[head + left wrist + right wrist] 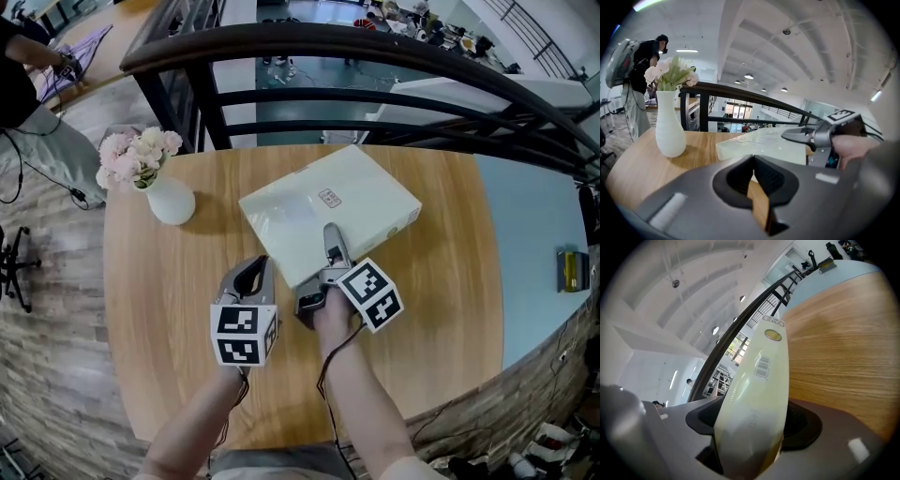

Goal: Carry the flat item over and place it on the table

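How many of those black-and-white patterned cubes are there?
2. One cube sits on the left gripper; the other on the right gripper, with the flat box between its jaws.

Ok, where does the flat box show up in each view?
Head view: flat box at centre.
Left gripper view: flat box centre right, beyond the jaws.
Right gripper view: flat box bottom centre, between the jaws.
Shared landmark: dark railing, past the box in all three.
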Action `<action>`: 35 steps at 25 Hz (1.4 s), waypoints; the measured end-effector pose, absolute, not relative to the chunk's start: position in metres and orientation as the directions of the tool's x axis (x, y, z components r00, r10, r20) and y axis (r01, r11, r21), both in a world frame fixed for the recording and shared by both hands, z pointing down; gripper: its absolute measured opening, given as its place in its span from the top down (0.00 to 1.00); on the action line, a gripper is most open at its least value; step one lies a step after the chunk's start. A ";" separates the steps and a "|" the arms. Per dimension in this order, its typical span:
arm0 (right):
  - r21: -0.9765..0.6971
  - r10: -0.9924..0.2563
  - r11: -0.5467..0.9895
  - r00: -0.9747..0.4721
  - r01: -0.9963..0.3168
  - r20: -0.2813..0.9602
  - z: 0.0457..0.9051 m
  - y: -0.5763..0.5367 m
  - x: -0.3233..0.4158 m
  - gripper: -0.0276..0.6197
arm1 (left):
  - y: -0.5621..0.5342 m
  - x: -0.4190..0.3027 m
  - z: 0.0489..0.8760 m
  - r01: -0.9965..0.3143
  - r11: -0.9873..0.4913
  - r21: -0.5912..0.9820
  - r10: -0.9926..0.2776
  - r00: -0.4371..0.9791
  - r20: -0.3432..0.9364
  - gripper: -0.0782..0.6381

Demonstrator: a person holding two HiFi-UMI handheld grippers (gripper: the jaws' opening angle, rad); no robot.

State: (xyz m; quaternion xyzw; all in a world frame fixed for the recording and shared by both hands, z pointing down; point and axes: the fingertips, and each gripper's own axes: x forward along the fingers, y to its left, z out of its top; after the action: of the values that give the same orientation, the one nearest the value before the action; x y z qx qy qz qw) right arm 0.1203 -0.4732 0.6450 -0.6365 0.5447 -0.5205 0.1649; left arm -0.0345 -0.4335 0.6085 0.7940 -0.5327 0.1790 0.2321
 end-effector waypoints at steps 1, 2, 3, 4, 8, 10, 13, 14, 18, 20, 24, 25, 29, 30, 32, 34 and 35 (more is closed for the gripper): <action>-0.775 -0.862 -0.354 -0.139 -0.524 0.488 0.649 -0.473 0.120 0.39 | -0.433 -0.034 0.611 -0.929 -0.325 0.177 -0.760 0.368 0.535 0.89; -0.769 -0.859 -0.355 -0.139 -0.532 0.493 0.652 -0.473 0.120 0.38 | -0.433 -0.033 0.614 -0.930 -0.325 0.173 -0.758 0.365 0.541 0.89; -0.759 -0.855 -0.355 -0.138 -0.545 0.499 0.655 -0.473 0.120 0.38 | -0.433 -0.032 0.617 -0.930 -0.326 0.168 -0.754 0.363 0.547 0.89; -0.746 -0.849 -0.358 -0.137 -0.561 0.511 0.658 -0.474 0.121 0.36 | -0.432 -0.031 0.620 -0.931 -0.326 0.166 -0.751 0.361 0.553 0.89; -0.705 -0.804 -0.387 -0.157 -0.594 0.573 0.677 -0.476 0.117 0.29 | -0.429 -0.028 0.626 -0.931 -0.323 0.170 -0.744 0.361 0.562 0.89; -0.697 -0.787 -0.399 -0.168 -0.595 0.594 0.684 -0.473 0.117 0.28 | -0.426 -0.024 0.626 -0.930 -0.323 0.173 -0.740 0.363 0.566 0.89; -0.681 -0.760 -0.419 -0.177 -0.601 0.625 0.693 -0.471 0.115 0.25 | -0.425 -0.022 0.628 -0.929 -0.326 0.175 -0.737 0.366 0.569 0.89; -0.676 -0.751 -0.425 -0.183 -0.602 0.635 0.696 -0.470 0.114 0.25 | -0.425 -0.022 0.629 -0.929 -0.327 0.176 -0.735 0.367 0.570 0.89; -0.615 -0.709 -0.432 -0.173 -0.660 0.684 0.708 -0.468 0.114 0.24 | -0.422 -0.021 0.636 -0.926 -0.327 0.189 -0.724 0.374 0.579 0.89; -0.589 -0.696 -0.419 -0.172 -0.691 0.697 0.713 -0.468 0.112 0.24 | -0.422 -0.022 0.639 -0.926 -0.322 0.198 -0.720 0.375 0.583 0.89; -0.568 -0.686 -0.408 -0.171 -0.714 0.707 0.717 -0.467 0.108 0.24 | -0.422 -0.025 0.646 -0.926 -0.315 0.207 -0.715 0.375 0.591 0.89; -0.559 -0.687 -0.407 -0.161 -0.722 0.708 0.716 -0.465 0.110 0.24 | -0.422 -0.025 0.646 -0.926 -0.315 0.207 -0.715 0.375 0.590 0.89; -0.524 -0.716 -0.382 -0.115 -0.761 0.688 0.700 -0.456 0.120 0.28 | -0.422 -0.028 0.639 -0.927 -0.315 0.205 -0.724 0.374 0.580 0.89; -0.515 -0.728 -0.364 -0.108 -0.776 0.677 0.693 -0.453 0.122 0.29 | -0.422 -0.028 0.635 -0.927 -0.316 0.203 -0.728 0.374 0.575 0.89; -0.494 -0.758 -0.319 -0.095 -0.809 0.646 0.675 -0.448 0.125 0.32 | -0.422 -0.028 0.625 -0.927 -0.317 0.200 -0.736 0.374 0.564 0.89; -0.475 -0.795 -0.268 -0.086 -0.838 0.601 0.653 -0.443 0.129 0.38 | -0.420 -0.027 0.614 -0.926 -0.316 0.204 -0.742 0.376 0.555 0.89; -0.465 -0.811 -0.244 -0.083 -0.851 0.579 0.642 -0.441 0.130 0.43 | -0.418 -0.027 0.609 -0.926 -0.314 0.210 -0.745 0.377 0.550 0.89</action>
State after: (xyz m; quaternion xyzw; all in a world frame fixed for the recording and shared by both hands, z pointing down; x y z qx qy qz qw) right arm 0.1305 -0.4412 0.6421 -0.6766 0.6143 -0.4054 -0.0244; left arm -0.0269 -0.4182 0.6088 0.7905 -0.5285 0.1790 0.2525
